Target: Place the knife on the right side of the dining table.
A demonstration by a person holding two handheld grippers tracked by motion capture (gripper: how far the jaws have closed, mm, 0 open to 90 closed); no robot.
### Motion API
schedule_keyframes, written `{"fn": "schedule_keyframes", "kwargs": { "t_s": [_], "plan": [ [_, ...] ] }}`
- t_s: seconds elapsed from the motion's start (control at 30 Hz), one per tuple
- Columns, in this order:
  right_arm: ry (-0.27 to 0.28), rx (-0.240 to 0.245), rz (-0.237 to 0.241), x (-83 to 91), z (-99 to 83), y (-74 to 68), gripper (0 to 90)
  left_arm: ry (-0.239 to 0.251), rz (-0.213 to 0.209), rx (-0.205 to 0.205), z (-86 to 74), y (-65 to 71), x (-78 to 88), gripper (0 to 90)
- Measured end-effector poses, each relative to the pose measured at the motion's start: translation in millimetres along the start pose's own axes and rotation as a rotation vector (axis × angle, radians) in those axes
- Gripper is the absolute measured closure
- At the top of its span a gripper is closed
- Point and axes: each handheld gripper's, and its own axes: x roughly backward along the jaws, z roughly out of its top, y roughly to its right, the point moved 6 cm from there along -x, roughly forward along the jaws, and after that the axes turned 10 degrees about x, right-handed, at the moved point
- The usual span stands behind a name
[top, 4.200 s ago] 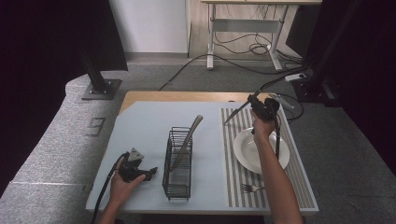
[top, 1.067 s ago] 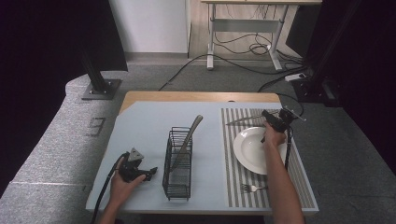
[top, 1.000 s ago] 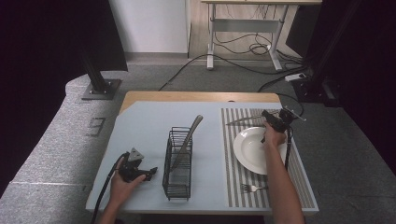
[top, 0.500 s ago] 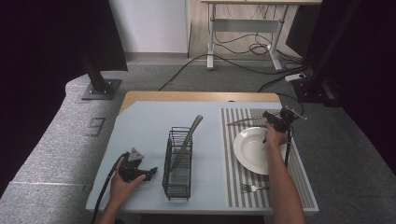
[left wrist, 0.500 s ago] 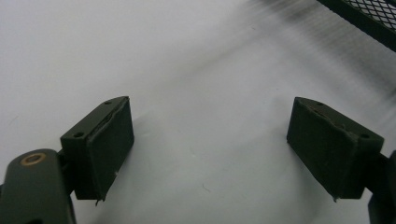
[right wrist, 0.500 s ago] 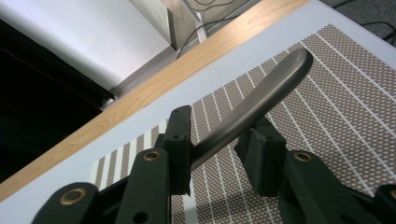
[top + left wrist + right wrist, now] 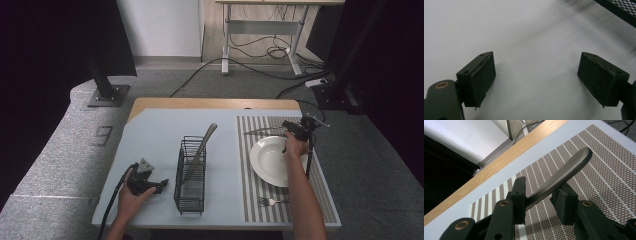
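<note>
Fingers (image 7: 520, 200) of my right gripper (image 7: 540, 202) have just been easing apart, the dull steel knife (image 7: 560, 178) between them but loose, laid on the striped placemat (image 7: 609, 175) at twelve o'clock of the white plate (image 7: 272, 160). My left gripper (image 7: 536, 80) rests open, waiting.

The worktop (image 7: 160, 135) is evenly and brightly lit from above; its surroundings are left dark. Soft shadows are cast, and the left gripper view's far corner is blurred.
</note>
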Motion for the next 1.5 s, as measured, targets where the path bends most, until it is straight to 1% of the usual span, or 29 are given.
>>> {"fn": "schedule_keyframes", "kwargs": {
  "t_s": [0.07, 0.3, 0.57, 0.73, 1.0, 1.2, 1.37, 1.5],
  "plan": [
    [-0.012, -0.003, -0.002, 0.0, 0.1, 0.3, 64.1, 0.000, 0.001, -0.001, 0.0, -0.1, 0.0, 14.1],
    [-0.021, 0.002, -0.011, -0.2, 0.3, 0.8, 63.4, 0.000, 0.000, 0.000, 0.0, 0.0, 0.0, 14.1],
    [-0.042, 0.012, -0.046, -0.3, -0.4, 0.7, 61.5, 0.000, 0.000, 0.000, 0.0, 0.0, 0.0, 14.0],
    [-0.056, 0.012, -0.058, 0.1, -1.0, 1.3, 60.8, 0.000, 0.000, 0.000, 0.0, 0.0, 0.0, 14.1],
    [-0.077, -0.005, -0.069, 0.7, -1.8, 2.9, 60.1, 0.000, 0.000, -0.001, 0.0, 0.0, 0.1, 14.1],
    [-0.094, -0.019, -0.067, 0.9, -1.7, 4.5, 60.0, -0.001, 0.000, 0.000, 0.0, 0.0, 0.1, 14.1],
    [-0.110, -0.050, -0.056, 1.3, -1.5, 6.9, 60.2, 0.000, 0.000, 0.000, 0.0, 0.0, 0.1, 14.1],
    [-0.110, -0.046, -0.063, 1.9, -1.4, 7.7, 61.3, 0.000, 0.000, 0.000, 0.0, 0.1, 0.1, 14.1]
  ]
}}
